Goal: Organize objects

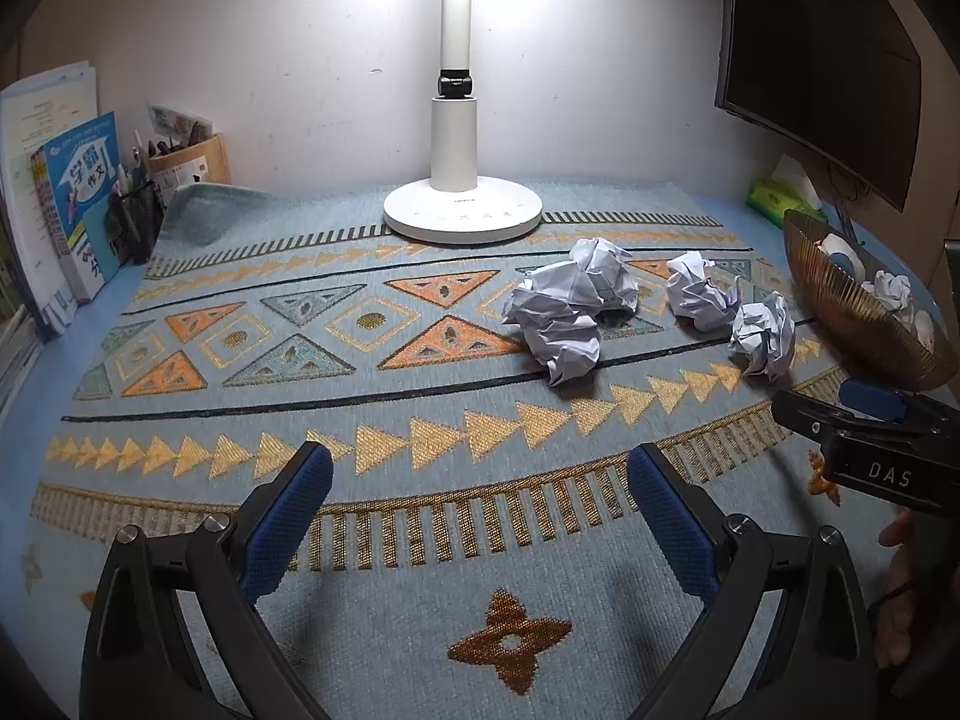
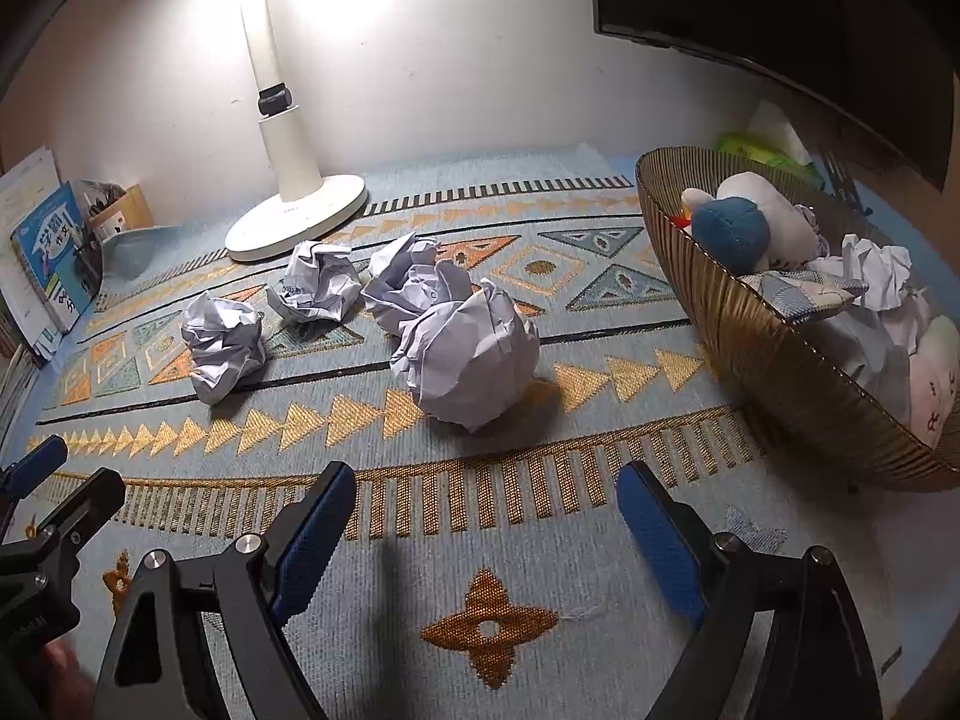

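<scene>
Several crumpled white paper balls lie on the patterned mat [image 1: 300, 396]. In the left wrist view the nearest paper ball [image 1: 555, 324] sits right of centre, with others [image 1: 765, 336] towards the bowl. In the right wrist view the biggest ball [image 2: 471, 360] lies straight ahead of my right gripper [image 2: 486, 510], which is open and empty. A ribbed gold bowl [image 2: 774, 360] at the right holds plush toys, cloth and a paper ball [image 2: 876, 270]; the bowl also shows in the left wrist view [image 1: 840, 306]. My left gripper [image 1: 480, 480] is open and empty over the mat.
A white lamp [image 1: 462, 204] stands at the back centre. Books [image 1: 72, 204] and a pen holder [image 1: 135, 216] line the left edge. A dark monitor [image 1: 822, 60] hangs at the back right, with a green tissue pack [image 1: 777, 198] under it.
</scene>
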A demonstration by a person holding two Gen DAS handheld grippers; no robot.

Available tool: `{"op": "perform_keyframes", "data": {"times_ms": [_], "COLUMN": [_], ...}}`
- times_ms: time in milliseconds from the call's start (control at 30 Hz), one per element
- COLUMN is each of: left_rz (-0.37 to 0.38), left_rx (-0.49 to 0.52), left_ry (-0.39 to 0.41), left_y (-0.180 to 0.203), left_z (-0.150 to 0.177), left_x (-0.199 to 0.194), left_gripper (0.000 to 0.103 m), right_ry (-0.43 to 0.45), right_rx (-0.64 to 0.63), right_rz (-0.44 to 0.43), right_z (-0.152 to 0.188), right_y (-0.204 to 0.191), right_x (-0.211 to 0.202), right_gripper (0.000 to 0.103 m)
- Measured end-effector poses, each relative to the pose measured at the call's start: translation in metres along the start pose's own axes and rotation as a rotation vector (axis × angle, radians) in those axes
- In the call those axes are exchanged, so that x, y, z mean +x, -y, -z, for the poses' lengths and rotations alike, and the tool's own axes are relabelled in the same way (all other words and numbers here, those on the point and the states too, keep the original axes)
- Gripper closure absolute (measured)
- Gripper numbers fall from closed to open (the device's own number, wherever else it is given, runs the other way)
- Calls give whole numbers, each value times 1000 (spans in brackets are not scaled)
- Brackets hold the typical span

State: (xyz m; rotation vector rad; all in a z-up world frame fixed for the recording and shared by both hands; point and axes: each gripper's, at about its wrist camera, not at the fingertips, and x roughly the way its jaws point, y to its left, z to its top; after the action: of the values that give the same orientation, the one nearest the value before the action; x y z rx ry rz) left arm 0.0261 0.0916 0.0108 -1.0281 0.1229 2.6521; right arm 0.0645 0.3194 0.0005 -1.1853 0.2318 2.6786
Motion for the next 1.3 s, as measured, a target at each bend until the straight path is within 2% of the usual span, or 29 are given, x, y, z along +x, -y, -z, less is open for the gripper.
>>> {"op": "perform_keyframes", "data": {"times_ms": [300,433,500,600,700,800,833,867,933,967,1033,1067,1133,1200,1300], "left_rz": [2,26,47,59,45,34,24,15,29,38,35,44,45,18,33], "left_rx": [0,1,-14,-2,56,92,94,88,76,86,107,128,181,209,177], "left_ry": [-5,-15,-18,6,18,6,-3,-1,-18,-13,28,25,-1,-34,-13], "left_y": [-1,-1,-2,3,16,28,29,30,29,31,34,38,47,51,43], "left_z": [0,-4,-13,-36,-59,-68,-68,-66,-62,-63,-63,-62,-61,-59,-60], "left_x": [1,3,5,9,26,51,59,64,70,69,65,66,72,78,73], "left_gripper": [4,4,4,4,4,4,4,4,5,5,6,9,42,58,59], "right_ry": [-4,25,11,-20,-41,-77,-63,-54,-61,-56,-41,-25,11,41,114], "right_rx": [2,-34,-16,42,61,51,44,40,34,29,18,11,0,-10,-20], "right_rz": [-2,-45,-93,-100,-90,-97,-96,-99,-85,-65,-64,-64,-52,-49,-71], "right_z": [-2,-6,-14,-28,-35,-34,-34,-35,-35,-35,-34,-34,-33,-31,-29], "right_y": [1,-5,-6,-4,-3,-4,-5,-6,-7,-8,-10,-11,-13,-14,-15], "right_x": [2,-4,-1,12,27,39,38,37,40,40,37,34,27,21,6], "right_gripper": [15,17,26,26,29,33,33,34,47,61,61,61,61,61,61]}}
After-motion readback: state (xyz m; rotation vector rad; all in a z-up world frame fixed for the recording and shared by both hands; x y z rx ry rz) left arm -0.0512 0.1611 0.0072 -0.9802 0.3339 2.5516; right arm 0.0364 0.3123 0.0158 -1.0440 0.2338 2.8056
